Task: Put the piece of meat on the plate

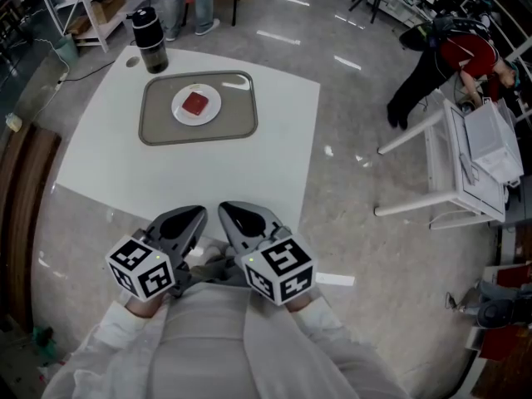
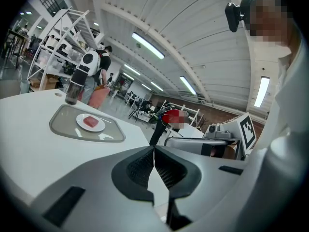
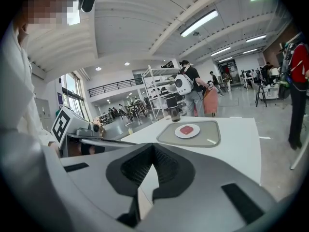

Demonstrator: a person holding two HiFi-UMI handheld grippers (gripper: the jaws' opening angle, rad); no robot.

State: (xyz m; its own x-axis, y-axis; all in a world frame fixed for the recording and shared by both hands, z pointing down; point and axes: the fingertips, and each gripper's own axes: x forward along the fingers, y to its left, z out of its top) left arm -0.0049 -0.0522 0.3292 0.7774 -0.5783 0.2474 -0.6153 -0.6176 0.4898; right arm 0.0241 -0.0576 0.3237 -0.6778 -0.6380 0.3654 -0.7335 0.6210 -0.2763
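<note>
Left gripper (image 1: 196, 215), right gripper (image 1: 227, 210), jaws together, lie far from meat (image 1: 195, 104).

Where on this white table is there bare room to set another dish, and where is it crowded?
Bare: the near half of the table, between the tray and its edge, and the strip right of the tray. Crowded: the far left corner, where the tumbler stands by the tray; the plate with meat fills its middle.

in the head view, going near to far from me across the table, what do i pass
left gripper beside right gripper → bare white table → tray → white plate holding the piece of meat → dark tumbler
</note>
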